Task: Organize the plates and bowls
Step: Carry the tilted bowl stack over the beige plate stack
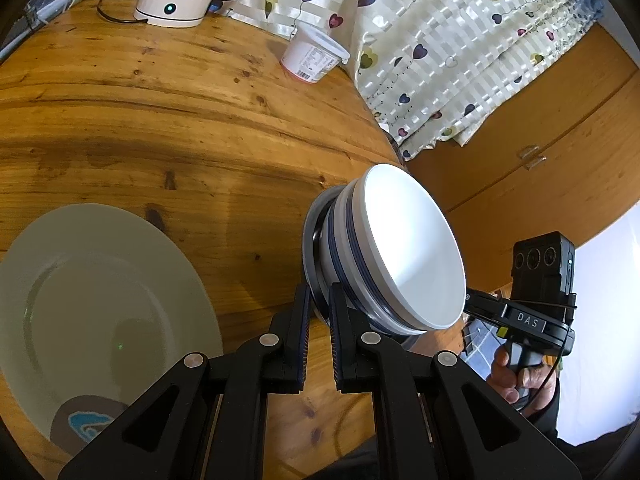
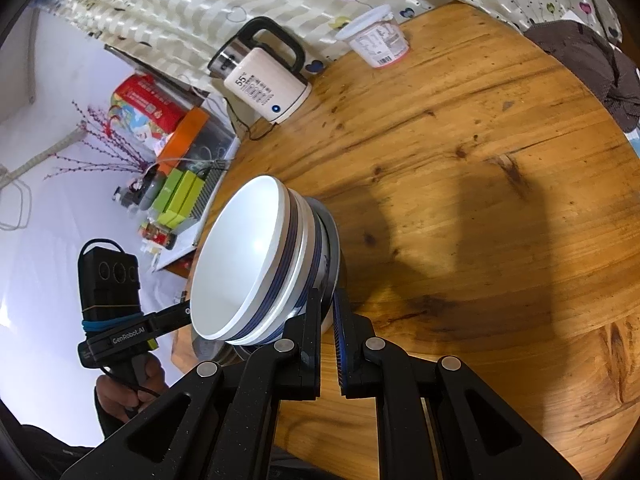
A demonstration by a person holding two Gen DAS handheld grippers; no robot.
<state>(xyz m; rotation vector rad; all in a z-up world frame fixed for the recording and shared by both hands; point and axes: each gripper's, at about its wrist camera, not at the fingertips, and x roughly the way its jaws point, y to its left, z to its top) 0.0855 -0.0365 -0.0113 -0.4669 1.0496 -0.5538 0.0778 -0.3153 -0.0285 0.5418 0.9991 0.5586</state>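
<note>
A stack of nested white bowls with blue stripes [image 1: 400,248] [image 2: 240,264] rests in a metal bowl [image 1: 310,240] and is held tilted over the round wooden table [image 1: 180,120]. My left gripper [image 1: 319,294] is shut on the metal bowl's rim on one side. From the opposite side my right gripper [image 2: 329,298] is shut on the same rim. Each gripper shows in the other's view, with a hand [image 1: 516,376] on its grip. A large pale plate [image 1: 100,300] lies flat on the table to the left of the stack.
At the table's far edge stand a white electric kettle [image 2: 268,80] and a white lidded tub [image 1: 314,54]. A heart-patterned cloth [image 1: 460,48] hangs behind them. A brown cloth [image 2: 592,64] lies at the right rim. Boxes [image 2: 176,196] sit beyond the table.
</note>
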